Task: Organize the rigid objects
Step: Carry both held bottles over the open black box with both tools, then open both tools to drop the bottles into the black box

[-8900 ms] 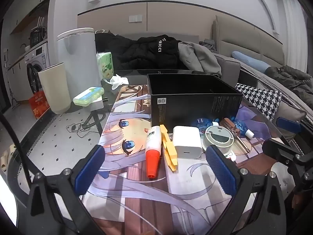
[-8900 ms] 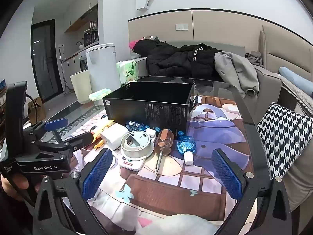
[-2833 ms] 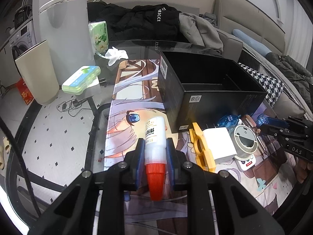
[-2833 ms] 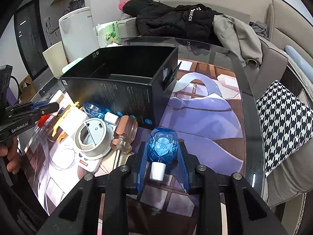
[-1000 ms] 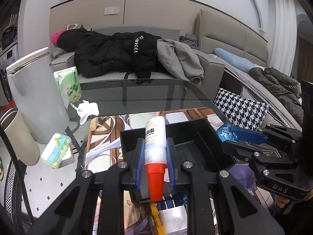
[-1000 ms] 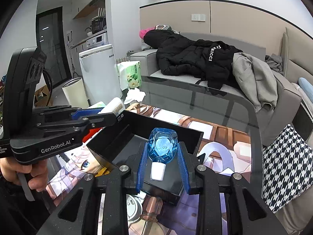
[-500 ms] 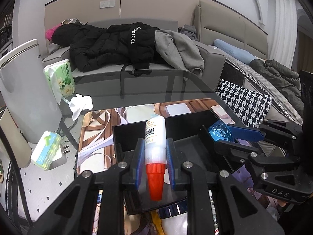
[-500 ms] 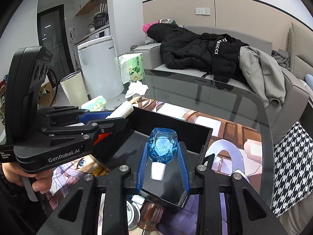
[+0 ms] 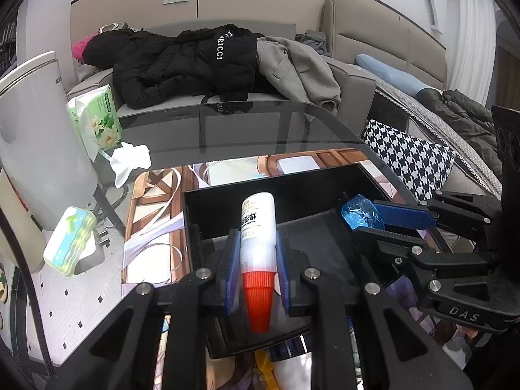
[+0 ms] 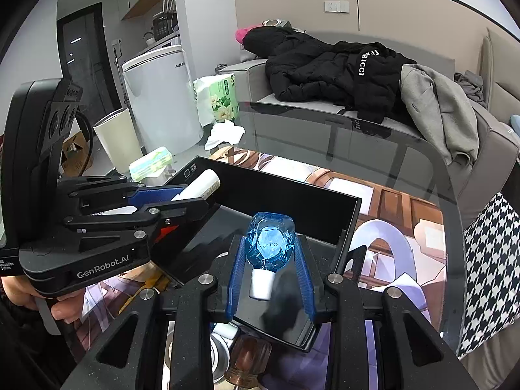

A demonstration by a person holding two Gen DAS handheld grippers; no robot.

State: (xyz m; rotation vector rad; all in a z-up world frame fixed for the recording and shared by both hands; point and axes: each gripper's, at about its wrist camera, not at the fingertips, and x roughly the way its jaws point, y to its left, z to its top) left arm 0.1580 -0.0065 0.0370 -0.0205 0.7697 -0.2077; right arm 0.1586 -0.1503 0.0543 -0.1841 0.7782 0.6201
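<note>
My left gripper [image 9: 256, 260] is shut on a white glue bottle with a red cap [image 9: 257, 247] and holds it over the open black box [image 9: 208, 195]. In the right wrist view the same glue bottle [image 10: 198, 188] sticks out of the left gripper [image 10: 182, 200] above the black box's [image 10: 325, 211] left side. Between the blue pads of my right gripper [image 10: 269, 263], a faceted blue bottle with a white cap [image 10: 269, 247] hangs above the box floor. From the left wrist view, that blue bottle [image 9: 359, 214] and the right gripper [image 9: 373, 219] hover over the box's right side.
The box sits on a printed mat [image 9: 152, 214] on a glass table [image 9: 260, 126]. A screwdriver handle [image 10: 247, 357] and a round white object [image 10: 224, 334] lie below the box's near edge. A tissue pack [image 9: 97, 120], a white bin [image 9: 35, 136] and a hand [image 10: 61, 308] are at left.
Both grippers have moved lower and closer over the black box with their bottles still held. The box now fills more of both views.
</note>
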